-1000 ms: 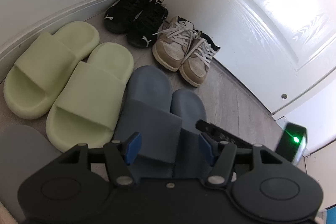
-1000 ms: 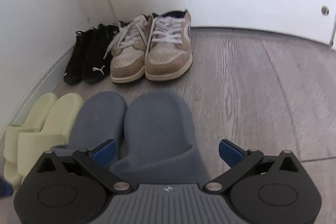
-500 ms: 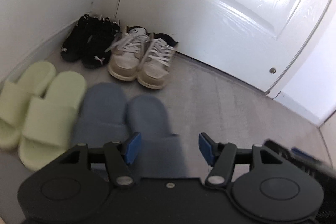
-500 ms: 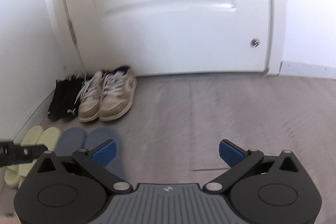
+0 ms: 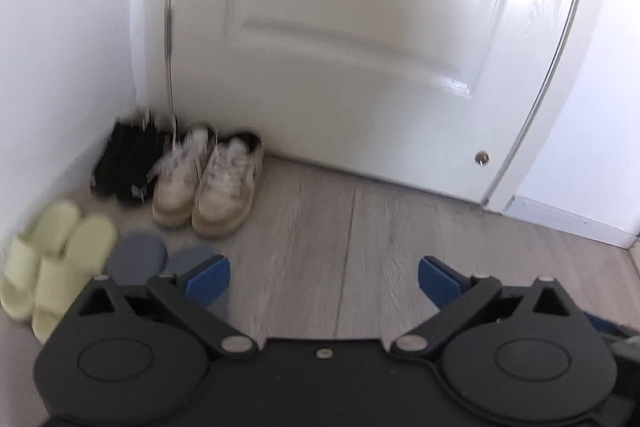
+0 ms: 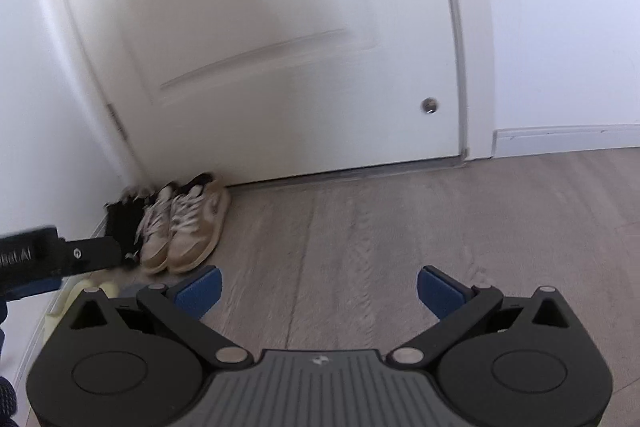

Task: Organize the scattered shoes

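Four pairs stand in rows in the corner by the door. In the left wrist view, black sneakers (image 5: 124, 167) and beige sneakers (image 5: 208, 183) are at the back, pale green slides (image 5: 52, 259) and blue-grey slides (image 5: 140, 255) in front. My left gripper (image 5: 324, 277) hangs above bare floor to the right of the slides, its jaws opening wide with nothing between them. My right gripper (image 6: 319, 287) is open and empty over the floor, well back from the beige sneakers (image 6: 184, 227) and black sneakers (image 6: 124, 223). The left gripper's body (image 6: 60, 255) hides most of the slides there.
A white door (image 5: 360, 47) closes the far side, with a small round metal fitting (image 5: 482, 158) low near its edge. A white wall (image 5: 60, 67) runs along the left behind the shoes. Grey wood-look floor (image 6: 400, 227) stretches right toward a white baseboard (image 6: 560, 137).
Both grippers have drawn back and up from the blue-grey slides, so the shoes look smaller and farther. The left jaws have spread much wider. The shoes have stayed put.
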`<action>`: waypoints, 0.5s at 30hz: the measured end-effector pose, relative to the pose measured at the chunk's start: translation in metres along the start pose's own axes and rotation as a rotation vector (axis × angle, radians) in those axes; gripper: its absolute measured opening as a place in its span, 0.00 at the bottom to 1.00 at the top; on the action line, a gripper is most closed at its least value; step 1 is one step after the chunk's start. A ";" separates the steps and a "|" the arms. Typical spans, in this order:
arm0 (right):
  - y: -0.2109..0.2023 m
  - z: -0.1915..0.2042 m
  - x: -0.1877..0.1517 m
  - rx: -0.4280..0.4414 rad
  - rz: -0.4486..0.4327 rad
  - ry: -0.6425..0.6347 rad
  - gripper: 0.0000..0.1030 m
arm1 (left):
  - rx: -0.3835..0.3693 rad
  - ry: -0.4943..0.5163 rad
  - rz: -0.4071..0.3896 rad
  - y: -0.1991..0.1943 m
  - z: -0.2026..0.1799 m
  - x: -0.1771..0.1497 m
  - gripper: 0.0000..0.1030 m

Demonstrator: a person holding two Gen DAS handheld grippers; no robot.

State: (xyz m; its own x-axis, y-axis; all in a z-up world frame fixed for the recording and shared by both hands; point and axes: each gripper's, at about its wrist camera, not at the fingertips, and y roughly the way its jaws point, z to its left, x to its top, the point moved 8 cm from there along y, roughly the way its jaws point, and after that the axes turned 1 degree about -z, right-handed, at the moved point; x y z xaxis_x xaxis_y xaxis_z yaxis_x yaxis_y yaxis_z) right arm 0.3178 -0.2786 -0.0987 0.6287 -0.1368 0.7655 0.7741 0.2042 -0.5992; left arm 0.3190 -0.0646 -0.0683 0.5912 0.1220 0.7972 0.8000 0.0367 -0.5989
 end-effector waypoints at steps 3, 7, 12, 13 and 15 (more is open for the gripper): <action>-0.001 -0.004 0.005 -0.054 -0.022 -0.029 1.00 | 0.005 0.053 -0.012 0.011 -0.001 -0.006 0.99; -0.005 -0.010 -0.016 -0.122 -0.043 -0.042 1.00 | -0.046 0.061 0.016 0.018 0.008 -0.028 0.99; -0.023 -0.015 -0.057 -0.236 -0.096 -0.070 1.00 | -0.052 0.133 -0.037 -0.016 0.020 -0.073 0.98; -0.031 -0.014 -0.065 -0.227 -0.107 -0.061 1.00 | -0.062 0.121 -0.046 -0.026 0.022 -0.081 0.97; -0.049 -0.013 -0.080 -0.187 -0.126 -0.036 1.00 | -0.082 0.091 -0.064 -0.046 0.026 -0.094 0.97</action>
State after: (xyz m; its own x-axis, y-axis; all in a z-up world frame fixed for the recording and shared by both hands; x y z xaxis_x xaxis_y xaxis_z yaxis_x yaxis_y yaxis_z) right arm 0.2306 -0.2901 -0.1337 0.5261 -0.1145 0.8427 0.8485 0.0037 -0.5292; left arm 0.2235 -0.0518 -0.1176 0.5423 0.0318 0.8396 0.8400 -0.0403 -0.5410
